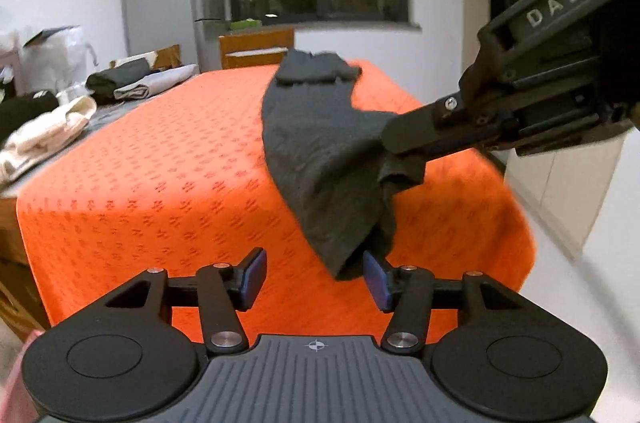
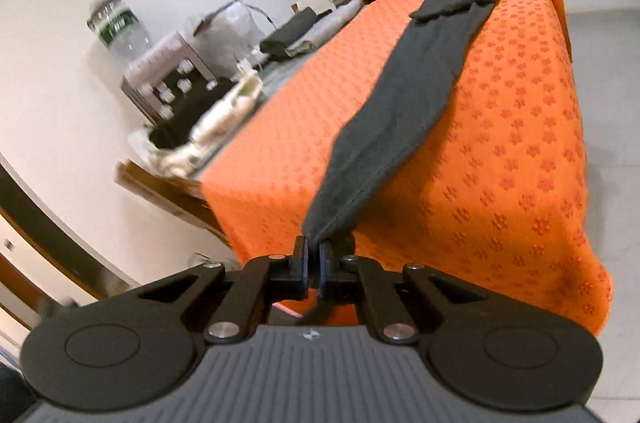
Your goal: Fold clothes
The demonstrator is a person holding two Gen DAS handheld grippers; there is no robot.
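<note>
While pinching the near end of the dark garment (image 2: pixel 404 95) in the right gripper (image 2: pixel 314 265), lifting it off the orange tablecloth (image 2: pixel 520 163). Left gripper (image 1: pixel 316 277) spread, cloth hanging between the pads, unpressed. Next, probably: close left, carry forward. Water bottle (image 2: pixel 118 23) seen only from right wrist.

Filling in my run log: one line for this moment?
right gripper: shut on dark grey garment | left gripper: open | garment: trailing over orange patterned tablecloth
</note>
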